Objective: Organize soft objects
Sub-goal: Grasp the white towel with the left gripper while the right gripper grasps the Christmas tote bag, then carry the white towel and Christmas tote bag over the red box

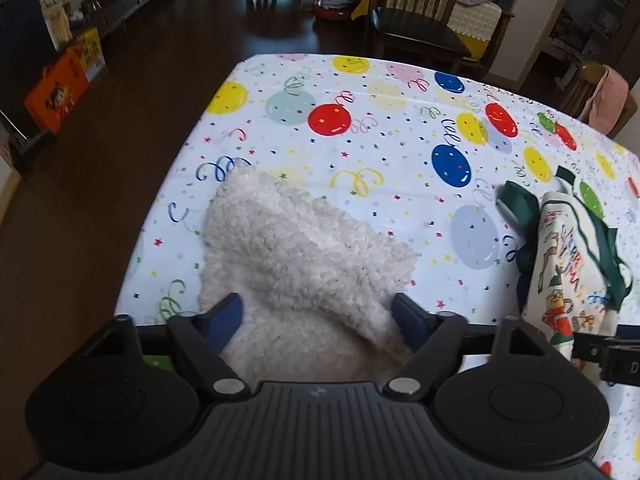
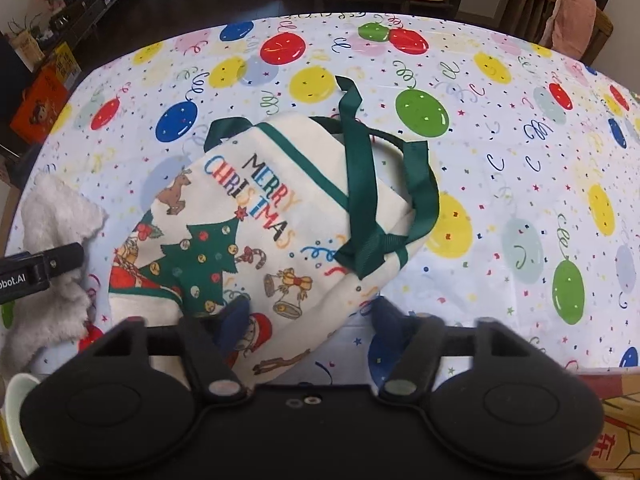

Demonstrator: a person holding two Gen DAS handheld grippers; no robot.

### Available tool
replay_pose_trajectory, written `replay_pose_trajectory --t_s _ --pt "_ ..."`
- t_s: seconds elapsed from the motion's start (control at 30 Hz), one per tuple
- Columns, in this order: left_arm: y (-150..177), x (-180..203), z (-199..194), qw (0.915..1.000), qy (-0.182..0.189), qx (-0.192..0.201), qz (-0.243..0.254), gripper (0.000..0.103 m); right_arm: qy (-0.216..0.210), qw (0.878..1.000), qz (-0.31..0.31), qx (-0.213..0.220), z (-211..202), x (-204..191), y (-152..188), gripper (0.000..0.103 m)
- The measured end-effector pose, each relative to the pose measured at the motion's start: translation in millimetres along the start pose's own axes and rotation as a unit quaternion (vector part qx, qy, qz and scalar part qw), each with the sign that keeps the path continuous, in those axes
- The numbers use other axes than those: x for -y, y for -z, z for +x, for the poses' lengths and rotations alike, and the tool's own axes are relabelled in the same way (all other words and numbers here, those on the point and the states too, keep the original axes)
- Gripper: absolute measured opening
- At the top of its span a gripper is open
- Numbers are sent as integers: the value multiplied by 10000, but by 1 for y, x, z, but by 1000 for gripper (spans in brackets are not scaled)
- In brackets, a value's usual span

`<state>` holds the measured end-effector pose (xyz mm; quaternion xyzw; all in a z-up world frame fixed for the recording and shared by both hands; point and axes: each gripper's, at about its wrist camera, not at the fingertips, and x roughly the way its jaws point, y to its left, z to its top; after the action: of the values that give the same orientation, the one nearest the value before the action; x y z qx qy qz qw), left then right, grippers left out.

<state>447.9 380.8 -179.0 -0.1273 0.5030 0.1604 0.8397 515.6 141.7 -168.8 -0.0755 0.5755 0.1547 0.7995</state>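
A fluffy white cloth (image 1: 292, 252) lies folded on the balloon-print tablecloth (image 1: 360, 92). My left gripper (image 1: 318, 312) is open, its blue pads on either side of the cloth's near part. A cream Christmas tote bag (image 2: 280, 208) with green straps (image 2: 356, 168) lies flat in the right wrist view. My right gripper (image 2: 312, 316) is open over the bag's near corner, its left pad over the bag and its right pad over the tablecloth (image 2: 500, 168). The bag (image 1: 560, 264) shows at the right of the left wrist view, and the white cloth (image 2: 56, 240) at the left of the right wrist view.
The table's left edge (image 1: 160, 216) drops to a dark floor. Wooden chairs (image 1: 416, 8) stand beyond the far edge, one with a pink cloth (image 2: 572, 20). Orange boxes (image 1: 56, 88) sit on the floor at left. A white bowl rim (image 2: 16, 400) is near my right gripper.
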Motion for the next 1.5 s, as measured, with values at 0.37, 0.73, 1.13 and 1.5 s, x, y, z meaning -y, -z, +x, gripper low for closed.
replay_pose_trajectory --t_s 0.37,0.73,1.13,1.5 --pt "8 -21 -12 9986 22 267 -465 21 51 9991 -99 403 -16 1 3 14" --pt "17 -42 -49 9949 307 668 -695 16 -190 9918 8 1267 -68 18 10 5" --pt "34 -49 -116 9934 529 797 -626 16 -669 9840 -116 1645 -145 39 38 5" --pt "56 -12 -203 9903 839 1066 -296 16 -1052 9723 -299 2064 -239 86 76 5"
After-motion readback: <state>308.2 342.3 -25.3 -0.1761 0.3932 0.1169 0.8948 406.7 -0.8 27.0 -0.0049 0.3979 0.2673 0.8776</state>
